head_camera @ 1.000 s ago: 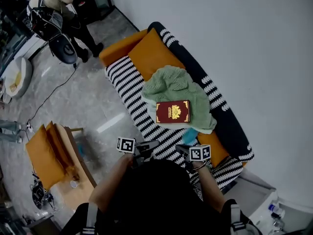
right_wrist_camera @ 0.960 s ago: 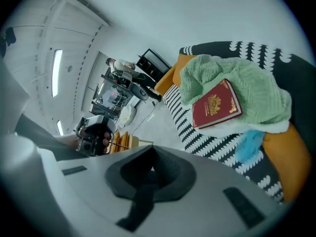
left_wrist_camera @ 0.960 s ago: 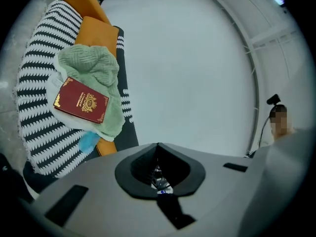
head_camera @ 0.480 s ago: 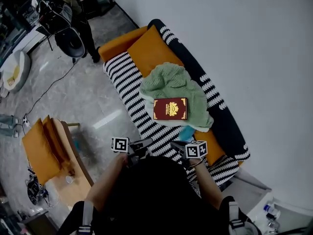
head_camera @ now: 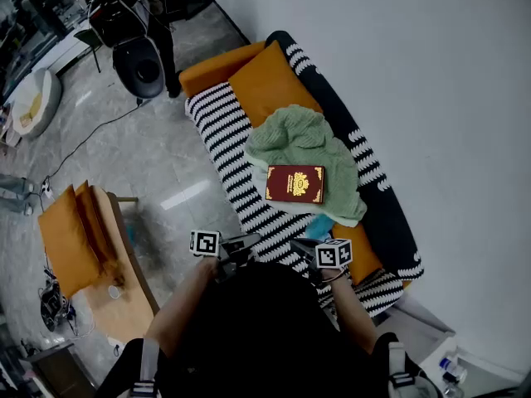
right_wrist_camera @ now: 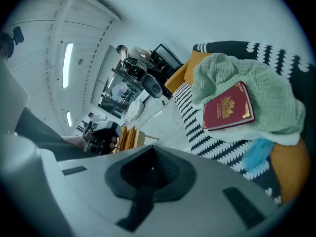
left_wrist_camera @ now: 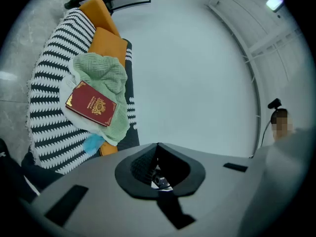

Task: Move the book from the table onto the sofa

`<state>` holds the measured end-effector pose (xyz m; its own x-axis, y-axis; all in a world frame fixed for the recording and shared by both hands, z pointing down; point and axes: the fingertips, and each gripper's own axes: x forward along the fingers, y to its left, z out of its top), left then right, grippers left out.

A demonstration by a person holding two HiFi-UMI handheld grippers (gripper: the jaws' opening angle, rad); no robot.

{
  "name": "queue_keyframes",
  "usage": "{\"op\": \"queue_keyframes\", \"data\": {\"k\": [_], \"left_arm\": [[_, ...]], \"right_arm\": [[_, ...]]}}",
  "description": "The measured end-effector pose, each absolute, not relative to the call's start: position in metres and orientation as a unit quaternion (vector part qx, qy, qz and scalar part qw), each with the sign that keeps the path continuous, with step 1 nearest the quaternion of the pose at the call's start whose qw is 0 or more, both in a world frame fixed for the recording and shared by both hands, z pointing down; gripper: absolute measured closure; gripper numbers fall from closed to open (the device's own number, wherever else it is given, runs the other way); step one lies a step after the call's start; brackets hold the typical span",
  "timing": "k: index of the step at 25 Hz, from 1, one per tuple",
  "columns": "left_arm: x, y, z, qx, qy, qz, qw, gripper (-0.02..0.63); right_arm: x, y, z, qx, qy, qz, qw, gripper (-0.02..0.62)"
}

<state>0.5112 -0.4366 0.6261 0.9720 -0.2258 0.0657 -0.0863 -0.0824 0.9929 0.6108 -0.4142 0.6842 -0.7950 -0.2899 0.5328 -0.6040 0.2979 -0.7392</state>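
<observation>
Close to the person's body, the left gripper (head_camera: 242, 249) and right gripper (head_camera: 305, 249) have their jaws clenched on nothing. Ahead, beyond open striped seat, the book (head_camera: 294, 183) lies flat on a green blanket (head_camera: 300, 138) on the sofa (head_camera: 217, 127), clear of its front edge.
</observation>
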Motion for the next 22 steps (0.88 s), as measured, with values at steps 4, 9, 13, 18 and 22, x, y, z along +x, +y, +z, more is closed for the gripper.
{"op": "queue_keyframes", "data": {"k": [4,9,13,18,22], "left_arm": [[0.508,-0.432,0.627,0.730,-0.112,-0.057,0.672,0.595],[0.507,-0.430,0.629,0.730,-0.118,-0.060,0.670,0.595],[0.506,-0.427,0.629,0.728,-0.121,-0.063,0.672,0.595],[0.506,-0.426,0.631,0.730,-0.124,-0.060,0.669,0.595],[0.505,-0.425,0.633,0.730,-0.125,-0.058,0.670,0.595]], "right_arm": [[0.609,-0.413,0.683,0.277,-0.794,0.518,0.155,0.589],[0.607,-0.412,0.686,0.269,-0.795,0.520,0.161,0.589],[0.606,-0.409,0.687,0.263,-0.796,0.519,0.167,0.589],[0.607,-0.406,0.689,0.261,-0.796,0.518,0.174,0.589],[0.607,-0.405,0.691,0.259,-0.795,0.518,0.178,0.589]]}}
